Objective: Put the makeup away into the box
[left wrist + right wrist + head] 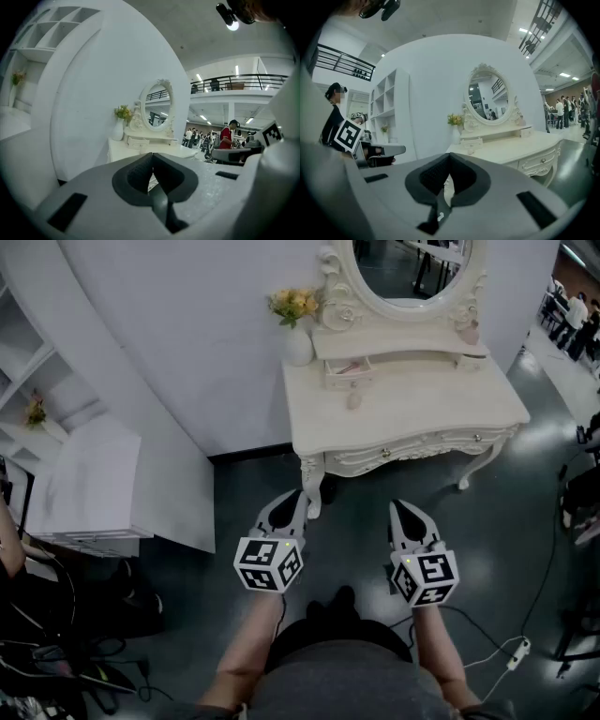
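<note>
A white dressing table (412, 423) with an oval mirror (412, 268) stands ahead of me on the dark floor. On its raised shelf sits a small white drawer box (349, 374), its drawer pulled out. A small pale makeup item (353, 400) stands on the tabletop just in front of that box. Another pinkish item (467, 333) rests at the shelf's right end. My left gripper (298, 495) and right gripper (399, 507) hover over the floor short of the table's front edge, both shut and empty. The left gripper (152, 157) and right gripper (450, 157) each face the table.
A white vase of yellow flowers (297, 332) stands at the table's back left corner. A white curved wall and a shelf unit (89, 484) are at the left. Cables (511, 652) lie on the floor, and a person (335, 122) stands to the left.
</note>
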Action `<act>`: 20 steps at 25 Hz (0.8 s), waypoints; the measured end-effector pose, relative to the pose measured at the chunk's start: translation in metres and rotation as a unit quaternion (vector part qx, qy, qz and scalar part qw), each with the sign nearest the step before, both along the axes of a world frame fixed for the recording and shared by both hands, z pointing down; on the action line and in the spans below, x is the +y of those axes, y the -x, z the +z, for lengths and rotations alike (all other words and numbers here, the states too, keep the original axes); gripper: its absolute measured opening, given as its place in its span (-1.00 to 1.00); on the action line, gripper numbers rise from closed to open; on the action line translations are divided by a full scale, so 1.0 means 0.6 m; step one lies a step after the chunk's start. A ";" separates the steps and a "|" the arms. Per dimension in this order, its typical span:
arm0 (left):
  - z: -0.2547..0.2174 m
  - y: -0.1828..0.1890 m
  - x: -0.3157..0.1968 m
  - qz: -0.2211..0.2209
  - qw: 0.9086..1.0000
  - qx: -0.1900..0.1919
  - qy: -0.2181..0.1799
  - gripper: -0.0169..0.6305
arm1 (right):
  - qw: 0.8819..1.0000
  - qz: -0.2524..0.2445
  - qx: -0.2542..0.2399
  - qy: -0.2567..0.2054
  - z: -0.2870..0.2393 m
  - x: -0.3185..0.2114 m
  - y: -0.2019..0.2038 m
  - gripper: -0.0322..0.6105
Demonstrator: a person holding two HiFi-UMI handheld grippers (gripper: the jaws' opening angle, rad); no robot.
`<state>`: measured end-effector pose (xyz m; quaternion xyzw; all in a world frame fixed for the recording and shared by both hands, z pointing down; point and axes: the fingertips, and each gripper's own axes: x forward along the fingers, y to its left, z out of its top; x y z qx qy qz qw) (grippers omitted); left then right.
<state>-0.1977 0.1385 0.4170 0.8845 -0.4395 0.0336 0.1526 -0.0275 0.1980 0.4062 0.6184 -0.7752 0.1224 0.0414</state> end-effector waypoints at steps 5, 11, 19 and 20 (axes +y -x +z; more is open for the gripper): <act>0.009 -0.031 -0.016 -0.010 1.000 -0.007 0.012 -0.93 | 1.000 -0.010 -0.004 -0.004 0.005 -0.010 -0.030 -0.89; 0.007 -0.055 -0.027 -0.013 1.000 -0.012 0.010 -0.92 | 1.000 -0.003 -0.003 -0.017 0.006 -0.017 -0.065 -0.89; 0.006 -0.096 -0.054 -0.006 0.999 -0.036 0.006 -0.65 | 0.999 0.017 -0.019 -0.027 -0.010 -0.021 -0.105 -0.89; 0.008 -0.102 -0.059 -0.005 0.999 -0.041 0.006 -0.61 | 0.999 0.017 -0.022 -0.029 -0.010 -0.022 -0.108 -0.89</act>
